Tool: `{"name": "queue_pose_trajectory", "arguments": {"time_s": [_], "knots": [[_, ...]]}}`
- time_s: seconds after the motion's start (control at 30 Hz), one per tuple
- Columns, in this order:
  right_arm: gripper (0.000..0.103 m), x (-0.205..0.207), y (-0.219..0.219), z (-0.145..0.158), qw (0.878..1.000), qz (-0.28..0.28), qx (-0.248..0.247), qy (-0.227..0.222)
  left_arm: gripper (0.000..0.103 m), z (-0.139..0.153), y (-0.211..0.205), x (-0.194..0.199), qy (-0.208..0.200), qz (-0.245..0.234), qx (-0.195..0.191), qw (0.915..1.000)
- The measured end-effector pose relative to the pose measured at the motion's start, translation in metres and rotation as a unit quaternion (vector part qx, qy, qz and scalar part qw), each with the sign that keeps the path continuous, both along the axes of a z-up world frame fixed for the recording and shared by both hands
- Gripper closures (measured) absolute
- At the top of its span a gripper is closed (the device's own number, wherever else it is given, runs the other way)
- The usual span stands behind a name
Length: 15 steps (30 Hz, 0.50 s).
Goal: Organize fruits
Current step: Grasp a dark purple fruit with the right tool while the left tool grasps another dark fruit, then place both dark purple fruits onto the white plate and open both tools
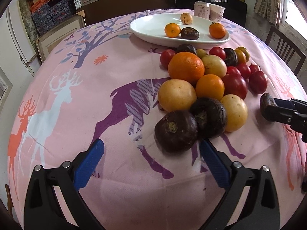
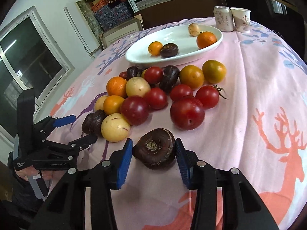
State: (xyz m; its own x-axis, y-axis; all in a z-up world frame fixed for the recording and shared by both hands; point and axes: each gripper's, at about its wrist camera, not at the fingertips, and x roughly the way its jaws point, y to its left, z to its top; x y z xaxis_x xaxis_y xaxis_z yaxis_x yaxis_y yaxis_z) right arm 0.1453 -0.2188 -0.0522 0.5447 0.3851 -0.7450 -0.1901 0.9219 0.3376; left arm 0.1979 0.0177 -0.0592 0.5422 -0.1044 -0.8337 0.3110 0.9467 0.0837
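A pile of fruit [image 1: 207, 76] lies on the pink deer tablecloth: oranges, yellow fruits, red tomatoes and dark brown water chestnuts. A white oval plate [image 1: 153, 28] behind it holds two oranges, a dark chestnut and a pale fruit. My left gripper [image 1: 151, 153] is open just in front of the nearest dark chestnut [image 1: 175, 130]. My right gripper [image 2: 153, 149] is shut on a dark chestnut [image 2: 154, 147], held between its blue pads just above the cloth. In the left wrist view the right gripper [image 1: 268, 105] shows at the right edge with that chestnut.
A drink can [image 2: 223, 19] and a paper cup [image 2: 241, 20] stand behind the plate [image 2: 172, 38] at the table's far edge. A wooden chair [image 1: 284, 46] is at the far right. Shelves with boxes line the back wall.
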Motion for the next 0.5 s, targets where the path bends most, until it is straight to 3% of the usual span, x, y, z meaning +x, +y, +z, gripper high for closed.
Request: {"name": "queue_pose_trajectory", "arguments": {"time_s": [0.13,0.17,0.23,0.37,0.43,0.5], "knots": [[0.058,-0.009,0.007,0.007,0.997,0.015,-0.076,-0.022,0.007,-0.003,0.004,0.005,0.01,0.008,-0.032,0.9994],[0.058,-0.011,0.006,0.008,0.996,0.02,-0.085,-0.025,0.013,-0.002,0.004,0.005,0.007,0.004,-0.032,0.9995],[0.058,-0.013,0.003,0.008,0.995,0.028,-0.094,-0.024,0.029,0.001,0.004,0.004,-0.002,-0.011,-0.037,0.9993],[0.057,-0.016,-0.002,0.006,0.996,0.04,-0.078,-0.013,0.08,0.005,0.015,0.009,-0.015,0.016,-0.052,0.9984],[0.057,-0.018,-0.002,0.005,0.996,0.044,-0.074,-0.01,0.081,0.006,0.021,0.013,-0.008,0.023,-0.07,0.9973],[0.057,-0.02,-0.003,0.004,0.996,0.045,-0.074,-0.007,0.081,0.006,0.02,0.013,-0.013,0.017,-0.063,0.9978]]}}
